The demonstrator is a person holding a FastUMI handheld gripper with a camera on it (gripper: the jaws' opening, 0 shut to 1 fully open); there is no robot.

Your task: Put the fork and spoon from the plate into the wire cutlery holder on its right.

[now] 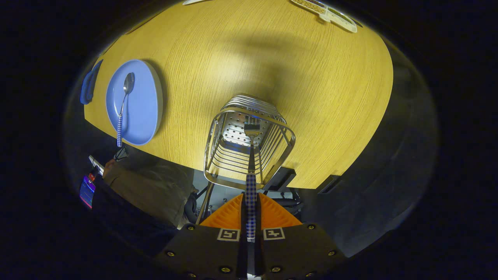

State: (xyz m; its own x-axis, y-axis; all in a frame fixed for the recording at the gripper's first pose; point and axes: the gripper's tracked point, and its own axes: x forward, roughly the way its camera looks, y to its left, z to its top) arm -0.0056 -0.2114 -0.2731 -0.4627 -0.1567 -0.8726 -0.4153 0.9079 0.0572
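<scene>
From my seat at the controls, the gripper (pixel 251 227) was closed tight on the fork (pixel 251 167), both fingers (pixel 202 241) pressed against its checked handle with hardly any gap between them. The tool pointed steeply down over the near edge of the table (pixel 272 58), the fork running straight ahead of the fingers and its tines already inside the holder (pixel 249 144), close to the perforated bottom. I could not tell whether the tines touched that bottom. The holder stood on the table just beyond the fingertips, at the edge nearest me.

Well off to the left lay the plate (pixel 142 105), also near the table's edge. The spoon (pixel 123 105) rested on it, bowl away from me, its checked handle sticking out past the plate's near rim. Beside the plate, farther left, I saw a blue thing (pixel 88 87) I could not make out. At the far side of the table sat a white tray (pixel 330 13). Below the table's edge, left of the fingers, a person's sleeve (pixel 148 186) showed.
</scene>
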